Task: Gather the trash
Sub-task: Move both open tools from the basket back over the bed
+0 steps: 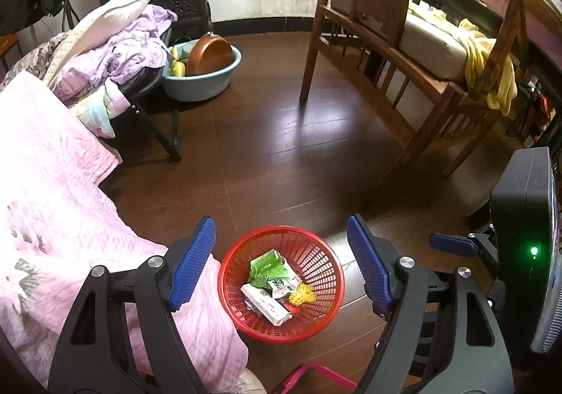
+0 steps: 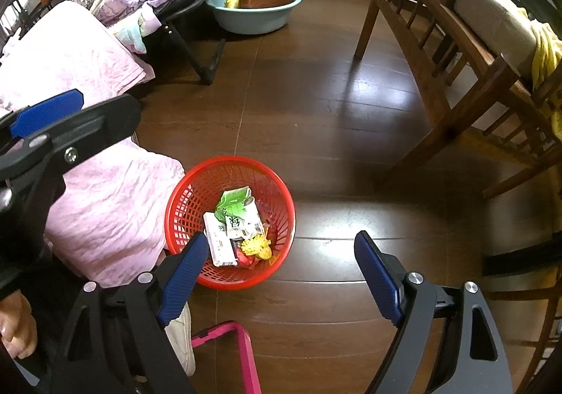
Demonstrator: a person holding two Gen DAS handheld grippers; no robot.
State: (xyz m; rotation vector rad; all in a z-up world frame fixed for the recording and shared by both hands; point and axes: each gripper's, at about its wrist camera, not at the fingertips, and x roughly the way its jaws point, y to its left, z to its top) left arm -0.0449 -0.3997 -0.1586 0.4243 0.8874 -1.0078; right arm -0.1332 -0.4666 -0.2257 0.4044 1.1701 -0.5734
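Dark wooden floorboards [image 1: 281, 134] carry a red mesh basket [image 1: 318, 246], which stands just beside the hanging edge of a pink quilt [image 1: 52, 183] on the left. Inside the basket lie a crumpled green-and-white carton [image 1: 272, 269], a flat white box [image 1: 265, 302] and a small yellow knobbly piece [image 1: 302, 295]. The left claw [image 1: 281, 264] hangs above the basket with its blue-padded jaws spread wide and nothing between them, touching nothing. The right claw [image 2: 281, 276] is likewise wide apart and empty, poised over the basket's near rim and the bare floor to its right. A pink metal frame [image 2: 235, 341] lies on the floor at the near edge, next to a white shoe [image 2: 182, 334]. Farther off, a blue wash basin [image 1: 203, 78] holding a copper-coloured pan [image 1: 209, 55] sits by a folding chair heaped with purple bedding [image 1: 126, 53], and a wooden bench [image 1: 404, 53] with a yellow cloth [image 1: 488, 71] stands to the right. Only the left wrist view shows the black body of the other device with a green light [image 1: 534, 250]; only the right wrist view shows a hand [image 2: 17, 334] at the near left and the left claw seen from the side.
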